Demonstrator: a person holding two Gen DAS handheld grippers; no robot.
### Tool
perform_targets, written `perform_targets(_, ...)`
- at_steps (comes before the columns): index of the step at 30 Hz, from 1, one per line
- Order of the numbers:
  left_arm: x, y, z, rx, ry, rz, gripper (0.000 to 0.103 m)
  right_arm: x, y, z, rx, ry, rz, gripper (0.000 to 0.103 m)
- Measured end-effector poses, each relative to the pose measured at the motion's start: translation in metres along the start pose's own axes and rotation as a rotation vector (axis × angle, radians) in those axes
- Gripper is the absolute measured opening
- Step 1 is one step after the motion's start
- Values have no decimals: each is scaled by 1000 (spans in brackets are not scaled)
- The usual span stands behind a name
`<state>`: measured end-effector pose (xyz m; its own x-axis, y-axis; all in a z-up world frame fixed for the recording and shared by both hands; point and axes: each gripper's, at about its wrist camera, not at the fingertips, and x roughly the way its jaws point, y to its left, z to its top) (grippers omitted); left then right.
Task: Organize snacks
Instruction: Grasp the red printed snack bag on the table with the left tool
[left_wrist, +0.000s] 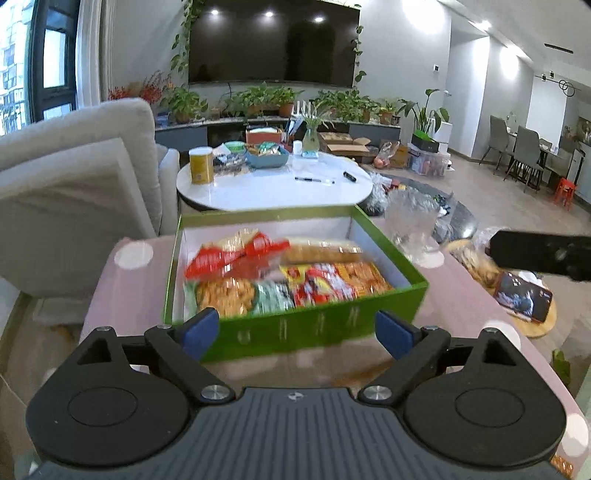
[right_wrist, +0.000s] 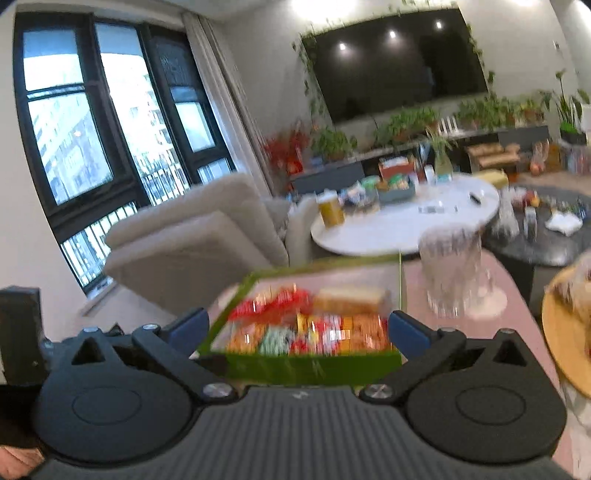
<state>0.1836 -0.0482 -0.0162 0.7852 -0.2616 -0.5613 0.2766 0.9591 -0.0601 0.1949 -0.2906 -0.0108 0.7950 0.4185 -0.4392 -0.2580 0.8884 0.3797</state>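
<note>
A green box (left_wrist: 314, 325) with a white inside stands on the pink table (left_wrist: 129, 288). Several snack packets (left_wrist: 288, 280) in red, orange and green fill it. My left gripper (left_wrist: 297, 332) hovers just before the box's near wall, open, its blue pads wide apart with nothing between them. In the right wrist view the same box (right_wrist: 295, 369) and its packets (right_wrist: 314, 328) lie ahead, blurred. My right gripper (right_wrist: 298, 330) is open and empty too, in front of the near wall. Its black body (left_wrist: 543, 254) shows at the right edge of the left wrist view.
A clear glass vase (left_wrist: 410, 221) stands right of the box. Further right a phone (left_wrist: 524, 295) and a bagged snack (left_wrist: 472, 258) rest on a round wooden board. Behind are a white round coffee table (left_wrist: 273, 188) with a yellow tin, and a grey sofa (left_wrist: 74, 192) at left.
</note>
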Motion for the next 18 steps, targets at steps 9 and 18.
perform_targets(9,-21,-16,-38,1,41,-31,91,-6,0,-40,66,129,0,62)
perform_targets(18,-30,-30,-69,-8,105,-59,89,8,-3,-70,113,280,-1,62)
